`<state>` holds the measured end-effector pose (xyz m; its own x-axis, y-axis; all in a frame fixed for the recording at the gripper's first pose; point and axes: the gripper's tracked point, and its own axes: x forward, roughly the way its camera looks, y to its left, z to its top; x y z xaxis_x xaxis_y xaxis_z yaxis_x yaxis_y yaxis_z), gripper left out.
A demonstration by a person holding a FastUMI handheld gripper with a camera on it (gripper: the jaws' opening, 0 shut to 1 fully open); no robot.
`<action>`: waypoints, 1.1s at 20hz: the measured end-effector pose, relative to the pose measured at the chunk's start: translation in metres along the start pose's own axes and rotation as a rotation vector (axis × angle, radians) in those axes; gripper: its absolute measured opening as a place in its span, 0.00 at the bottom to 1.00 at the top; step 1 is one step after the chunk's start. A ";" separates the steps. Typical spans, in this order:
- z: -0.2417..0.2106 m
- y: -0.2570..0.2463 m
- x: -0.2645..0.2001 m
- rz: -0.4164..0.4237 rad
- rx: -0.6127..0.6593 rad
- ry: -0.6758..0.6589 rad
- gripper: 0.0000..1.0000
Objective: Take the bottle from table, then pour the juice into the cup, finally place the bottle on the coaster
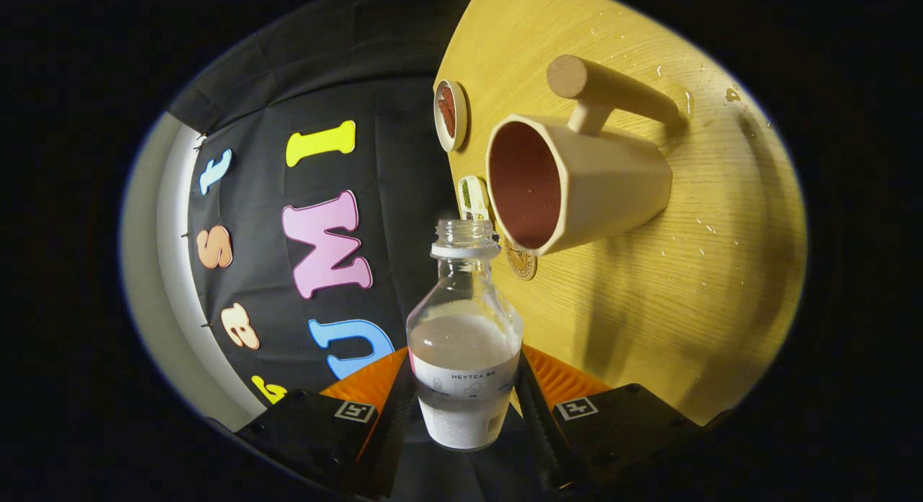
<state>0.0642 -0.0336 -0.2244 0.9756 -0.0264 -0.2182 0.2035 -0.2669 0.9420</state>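
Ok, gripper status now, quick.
Gripper: shut on the bottle, one of the fingers pressing on each side of its lower body; the uncapped mouth is close to the cup.

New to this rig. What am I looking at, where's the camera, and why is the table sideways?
This is a handheld two-finger gripper, no robot arm; a person carries it. The fisheye camera rides on the gripper and looks forward along its fingers, seen at the bottom. The table looks sideways because the gripper is rolled over, as for pouring. The fingers are shut on a clear, uncapped bottle partly filled with pale juice. Its open mouth points toward the rim of a cream cup with a dark red inside and a rod-like handle. No juice is seen leaving the bottle. Beyond the cup lies a round coaster; two smaller flat pieces sit near the cup's rim, too small to identify.
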 end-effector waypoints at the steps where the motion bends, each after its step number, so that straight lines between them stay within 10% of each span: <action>1: -0.001 0.001 -0.001 -0.001 0.009 0.002 0.75; 22: 0.000 0.005 -0.003 0.026 0.156 -0.017 0.75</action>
<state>0.0623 -0.0351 -0.2186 0.9786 -0.0510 -0.1995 0.1612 -0.4127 0.8965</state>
